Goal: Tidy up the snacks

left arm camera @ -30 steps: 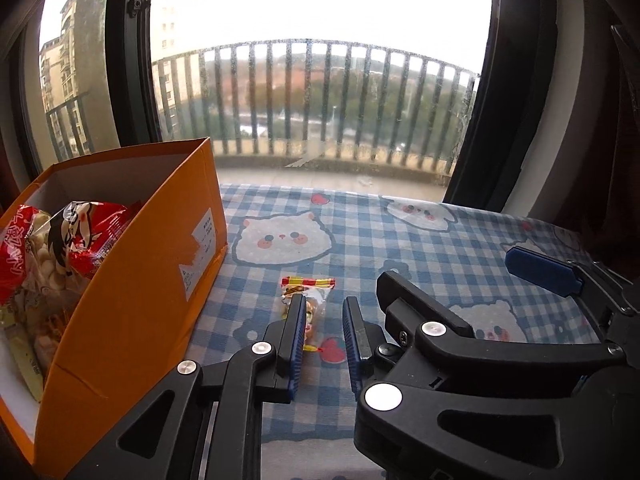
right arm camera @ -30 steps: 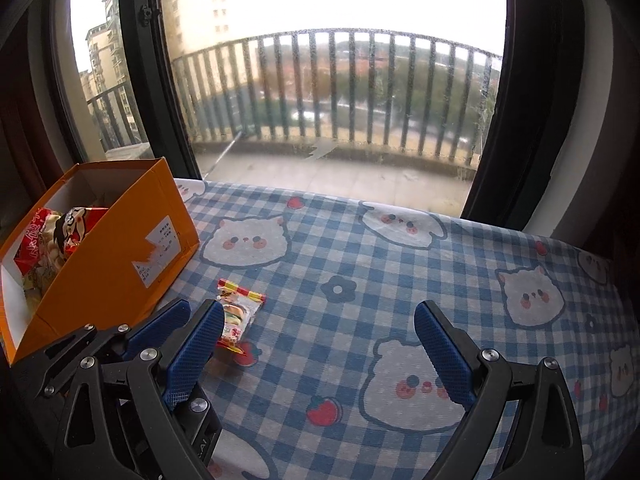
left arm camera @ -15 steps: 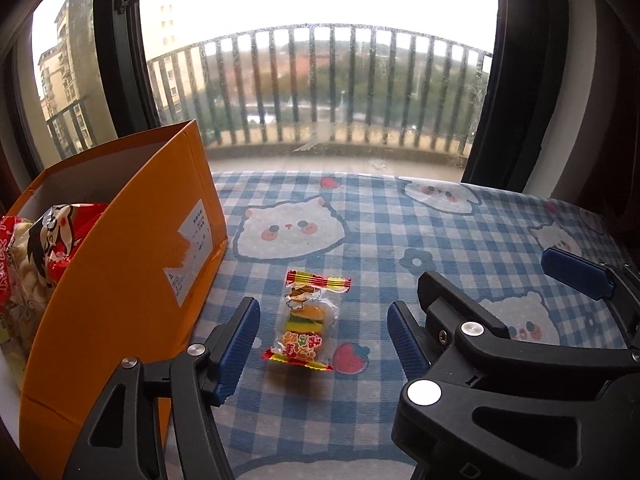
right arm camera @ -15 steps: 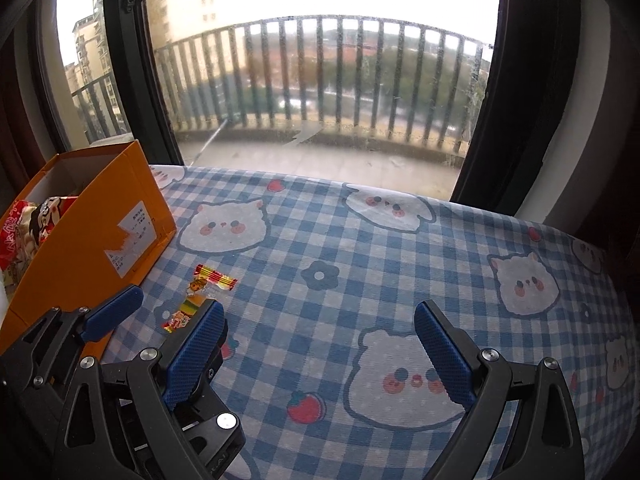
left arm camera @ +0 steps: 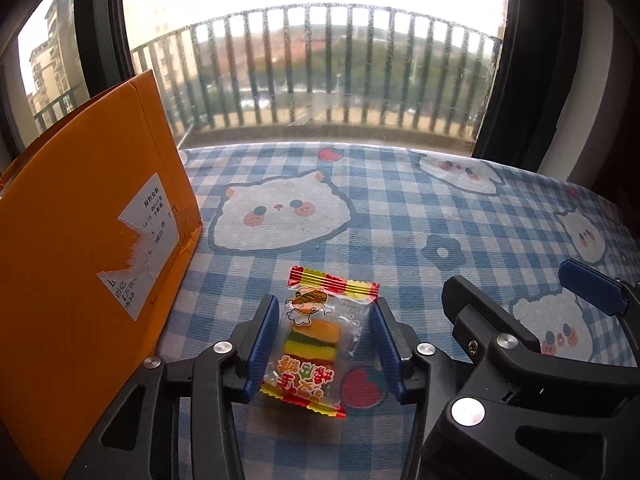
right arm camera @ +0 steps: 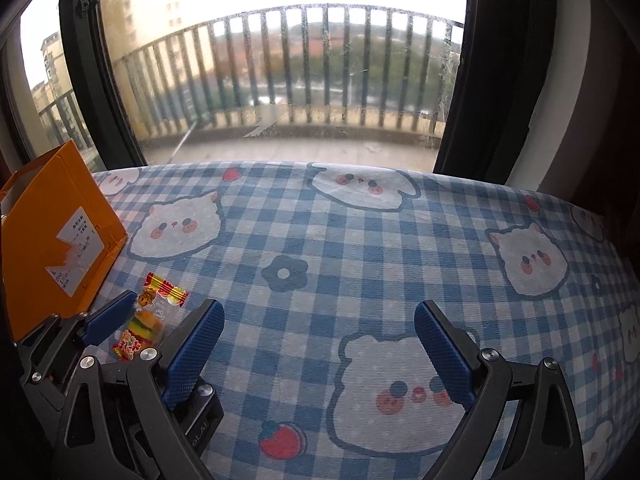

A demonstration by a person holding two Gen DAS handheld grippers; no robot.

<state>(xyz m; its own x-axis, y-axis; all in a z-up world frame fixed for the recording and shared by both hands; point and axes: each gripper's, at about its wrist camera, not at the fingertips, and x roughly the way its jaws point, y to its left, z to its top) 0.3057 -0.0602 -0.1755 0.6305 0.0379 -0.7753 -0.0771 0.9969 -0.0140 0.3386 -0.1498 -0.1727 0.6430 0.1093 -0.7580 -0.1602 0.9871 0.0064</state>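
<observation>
Clear burger-gummy packet [left arm camera: 316,340], red-yellow ends

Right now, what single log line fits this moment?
left tongs: closing around candy packet, not yet gripping | right tongs: open, empty | orange box: beside packet

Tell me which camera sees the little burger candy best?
The left wrist view: the burger candy packet lies whole and close between the left gripper's blue pads. In the right wrist view the packet is small, off in the corner, partly hidden by gripper parts.
</observation>
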